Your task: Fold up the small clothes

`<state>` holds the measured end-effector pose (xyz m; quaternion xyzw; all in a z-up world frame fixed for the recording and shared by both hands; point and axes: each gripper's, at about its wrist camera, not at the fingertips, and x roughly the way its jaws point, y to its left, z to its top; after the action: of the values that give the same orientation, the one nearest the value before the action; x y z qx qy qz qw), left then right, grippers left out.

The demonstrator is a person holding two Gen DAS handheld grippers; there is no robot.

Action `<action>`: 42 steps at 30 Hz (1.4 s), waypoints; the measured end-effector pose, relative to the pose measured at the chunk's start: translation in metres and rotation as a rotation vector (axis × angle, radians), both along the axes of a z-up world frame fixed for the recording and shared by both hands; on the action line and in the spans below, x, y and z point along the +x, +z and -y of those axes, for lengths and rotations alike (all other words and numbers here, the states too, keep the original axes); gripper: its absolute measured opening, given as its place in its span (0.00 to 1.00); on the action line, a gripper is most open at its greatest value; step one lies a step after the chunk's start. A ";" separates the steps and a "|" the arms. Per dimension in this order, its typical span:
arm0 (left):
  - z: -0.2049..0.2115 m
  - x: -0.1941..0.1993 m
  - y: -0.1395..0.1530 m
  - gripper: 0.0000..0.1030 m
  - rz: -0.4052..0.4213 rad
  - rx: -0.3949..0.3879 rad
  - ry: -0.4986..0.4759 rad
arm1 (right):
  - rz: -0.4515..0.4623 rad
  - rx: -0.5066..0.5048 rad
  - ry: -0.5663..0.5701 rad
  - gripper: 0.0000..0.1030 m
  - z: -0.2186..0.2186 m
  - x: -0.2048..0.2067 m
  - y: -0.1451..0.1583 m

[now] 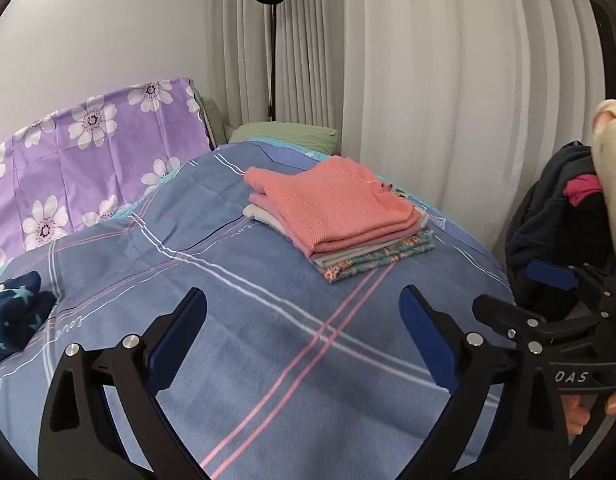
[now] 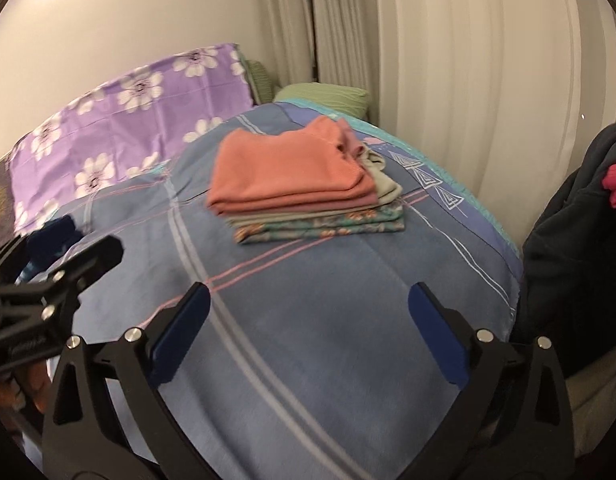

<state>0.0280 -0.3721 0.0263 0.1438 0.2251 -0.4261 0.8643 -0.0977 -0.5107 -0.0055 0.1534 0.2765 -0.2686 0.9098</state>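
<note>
A stack of folded small clothes, salmon-pink on top and floral at the bottom, lies on the blue striped bedspread; it also shows in the right wrist view. My left gripper is open and empty above the bedspread, short of the stack. My right gripper is open and empty, also short of the stack. The right gripper shows at the right edge of the left wrist view. A heap of unfolded dark clothes with a pink piece sits to the right; it also shows in the right wrist view.
A dark blue star-patterned garment lies at the bed's left. A purple flowered sheet covers the far left. A green pillow, a black floor lamp and white curtains stand behind the bed.
</note>
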 end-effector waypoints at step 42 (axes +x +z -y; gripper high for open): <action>-0.148 -0.064 0.003 0.99 0.001 -0.039 0.014 | 0.031 -0.115 -0.096 0.98 -0.123 -0.048 0.049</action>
<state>-0.0360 -0.2242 0.0293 0.1255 0.2173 -0.4245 0.8699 -0.1457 -0.3878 0.0435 0.1179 0.2387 -0.3248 0.9075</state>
